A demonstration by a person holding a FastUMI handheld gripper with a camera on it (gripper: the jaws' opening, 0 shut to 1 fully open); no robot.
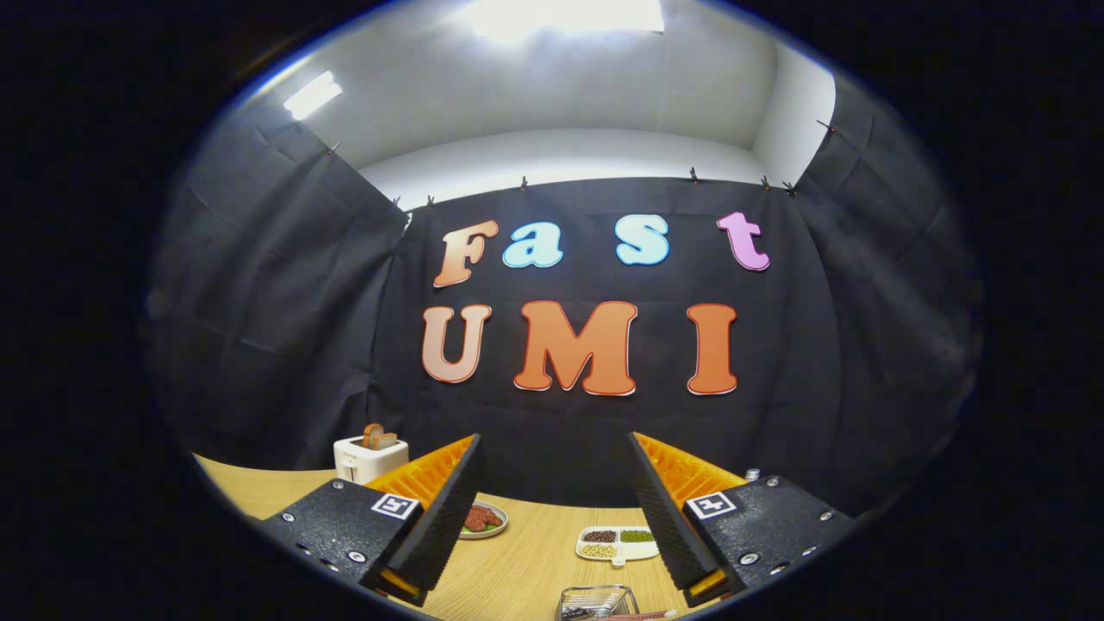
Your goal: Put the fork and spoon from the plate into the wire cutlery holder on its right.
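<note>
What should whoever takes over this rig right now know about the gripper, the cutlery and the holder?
Gripper: fingers spread wide, nothing between them, held above the wooden table and aimed at the booth wall.
Wire cutlery holder: low between the fingers, close in; something lies in or beside it, but I cannot tell whether it is the fork or the spoon.
Beyond the fingers: a small plate of food, a divided dish, a toaster with bread.
Done: cannot confirm from this view.
Left: tilt down, find the plate with the cutlery, check the holder, then move whatever remains.
</note>
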